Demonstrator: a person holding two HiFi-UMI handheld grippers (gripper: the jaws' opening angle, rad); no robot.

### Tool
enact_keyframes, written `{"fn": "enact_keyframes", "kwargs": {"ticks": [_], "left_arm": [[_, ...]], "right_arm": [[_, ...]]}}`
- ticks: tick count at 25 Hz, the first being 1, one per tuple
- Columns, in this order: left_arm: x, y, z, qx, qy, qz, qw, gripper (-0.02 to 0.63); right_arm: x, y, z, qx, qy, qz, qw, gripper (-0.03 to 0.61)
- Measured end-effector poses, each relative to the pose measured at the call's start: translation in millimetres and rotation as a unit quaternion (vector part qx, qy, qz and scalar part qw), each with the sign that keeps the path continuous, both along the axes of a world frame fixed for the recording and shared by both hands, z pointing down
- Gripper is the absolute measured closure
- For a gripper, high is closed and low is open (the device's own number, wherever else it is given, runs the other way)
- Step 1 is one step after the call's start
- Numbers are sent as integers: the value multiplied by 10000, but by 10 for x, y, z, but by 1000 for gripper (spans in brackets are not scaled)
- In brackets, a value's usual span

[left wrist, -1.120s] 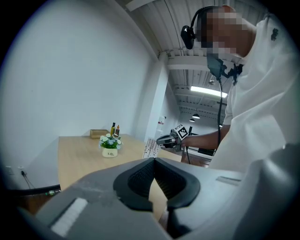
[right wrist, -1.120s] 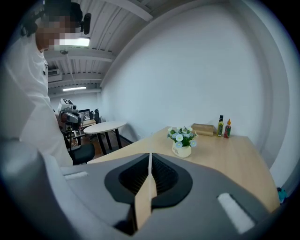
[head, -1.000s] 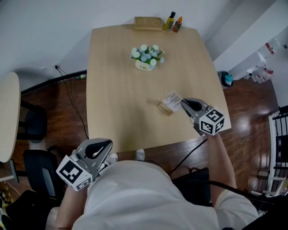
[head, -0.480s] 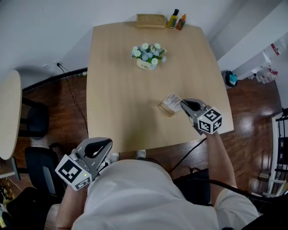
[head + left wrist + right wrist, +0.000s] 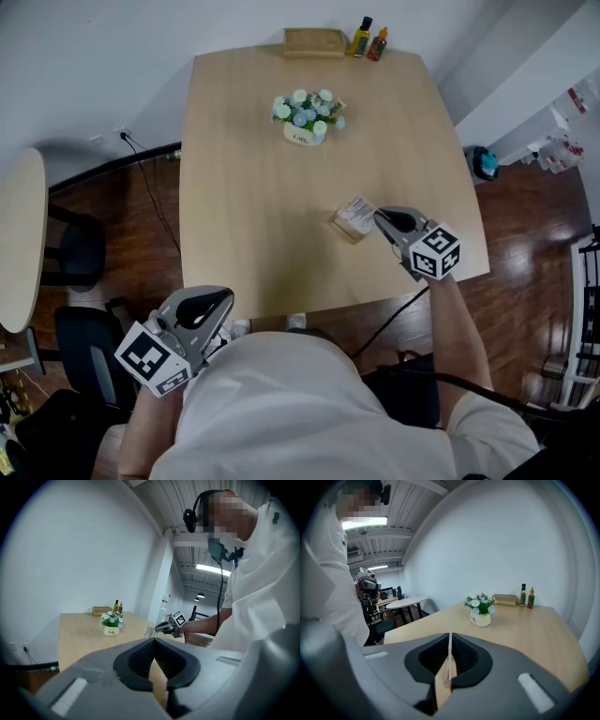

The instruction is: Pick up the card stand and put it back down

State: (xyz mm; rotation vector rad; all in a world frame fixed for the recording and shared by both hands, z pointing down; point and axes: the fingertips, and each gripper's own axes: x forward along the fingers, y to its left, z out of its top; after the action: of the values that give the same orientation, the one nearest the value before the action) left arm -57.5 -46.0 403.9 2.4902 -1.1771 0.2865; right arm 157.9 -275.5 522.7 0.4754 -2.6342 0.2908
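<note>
The right hand-held gripper is clenched on the card stand; its own view shows the card edge-on, a thin upright sliver pinched between the pads with the wooden base below it; so the stand's long axis seems to run roughly in line with the jaws, straight ahead of them. From the head view the stand sits low over the near right part of the desk; whether the base already touches the wood I cannot tell. Setting it down calls, I judge, for a level base before the jaws let go; a tilt would tip the card.

The left hand-held gripper is closed on nothing, held back at the person's body off the near edge, well apart from the stand; the right is plainly the nearer. Farther out stands a flower pot mid-desk; at the far edge lie a wooden box and two bottles; none stands in the way.
</note>
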Motion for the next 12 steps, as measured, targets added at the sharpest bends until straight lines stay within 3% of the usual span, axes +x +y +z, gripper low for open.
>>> {"fn": "enact_keyframes", "kwargs": {"ticks": [12], "left_arm": [[49, -7, -7, -65, -92, -9, 9999, 612]], "right_arm": [[-40, 68, 306, -101, 112, -157, 9998, 558]]}}
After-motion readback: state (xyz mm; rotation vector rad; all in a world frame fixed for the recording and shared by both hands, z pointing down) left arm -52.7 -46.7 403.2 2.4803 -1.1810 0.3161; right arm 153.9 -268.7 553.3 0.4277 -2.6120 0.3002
